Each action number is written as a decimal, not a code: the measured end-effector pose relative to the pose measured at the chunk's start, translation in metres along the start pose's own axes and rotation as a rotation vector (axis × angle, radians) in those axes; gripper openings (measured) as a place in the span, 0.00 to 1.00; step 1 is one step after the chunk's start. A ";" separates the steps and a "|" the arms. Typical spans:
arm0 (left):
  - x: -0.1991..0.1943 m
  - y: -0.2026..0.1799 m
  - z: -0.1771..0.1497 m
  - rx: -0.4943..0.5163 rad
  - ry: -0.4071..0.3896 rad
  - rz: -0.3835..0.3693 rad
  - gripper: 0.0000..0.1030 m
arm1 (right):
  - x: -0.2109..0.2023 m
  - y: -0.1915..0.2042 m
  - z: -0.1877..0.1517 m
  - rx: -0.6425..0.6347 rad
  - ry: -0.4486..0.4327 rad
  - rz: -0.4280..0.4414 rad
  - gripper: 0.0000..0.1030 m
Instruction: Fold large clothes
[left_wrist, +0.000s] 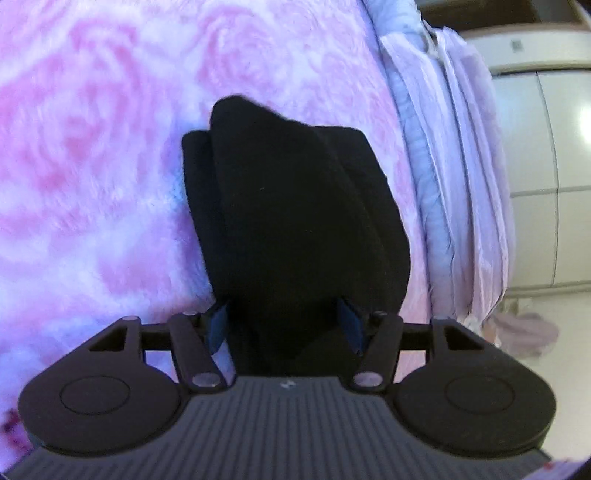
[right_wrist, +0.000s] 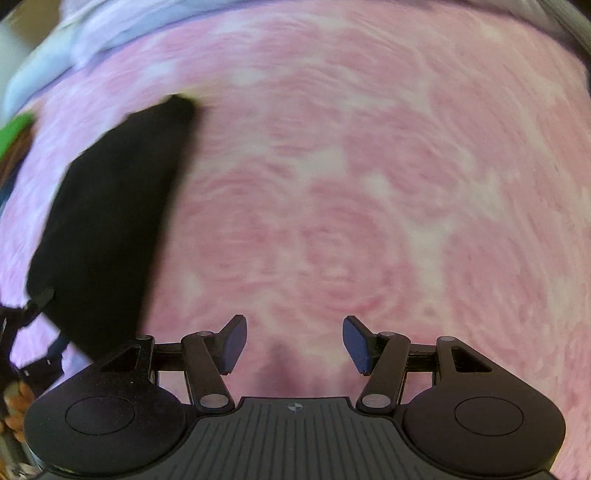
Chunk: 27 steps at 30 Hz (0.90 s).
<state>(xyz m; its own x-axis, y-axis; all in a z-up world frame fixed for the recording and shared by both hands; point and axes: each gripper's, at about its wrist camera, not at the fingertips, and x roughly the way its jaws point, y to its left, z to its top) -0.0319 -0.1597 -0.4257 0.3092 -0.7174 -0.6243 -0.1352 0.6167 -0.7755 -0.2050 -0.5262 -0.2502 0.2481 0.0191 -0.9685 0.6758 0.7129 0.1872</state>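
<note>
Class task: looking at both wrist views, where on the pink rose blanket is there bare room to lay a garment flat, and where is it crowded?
Free: the wide stretch of pink rose blanket ahead of the open right gripper, bordered on its left by the black garment. Also the blanket left of that garment in the left wrist view. Crowded: around the left gripper, where the garment sits between the pads, and by the bunched white bedding.

Matt black cloth garment (left_wrist: 295, 206), fluffy blanket (left_wrist: 92, 166)

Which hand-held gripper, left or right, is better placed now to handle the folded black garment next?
Left. The black garment lies between the left hand-held gripper's blue pads. The right hand-held gripper stands open over bare pink blanket, with the garment off to its side.
</note>
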 end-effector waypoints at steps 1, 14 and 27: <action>0.002 0.001 -0.001 -0.003 -0.019 -0.009 0.48 | 0.003 -0.006 0.002 0.020 0.009 -0.002 0.53; -0.075 -0.076 0.072 0.425 -0.003 0.118 0.02 | 0.029 0.001 0.032 -0.084 0.063 0.138 0.53; -0.077 -0.041 0.060 0.132 -0.042 0.063 0.48 | 0.093 0.084 0.176 -0.360 0.062 0.691 0.75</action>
<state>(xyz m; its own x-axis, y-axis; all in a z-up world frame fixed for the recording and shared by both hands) 0.0062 -0.1105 -0.3406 0.3437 -0.6630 -0.6650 -0.0312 0.6997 -0.7137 -0.0030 -0.5877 -0.2953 0.4844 0.5731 -0.6610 0.1127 0.7084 0.6968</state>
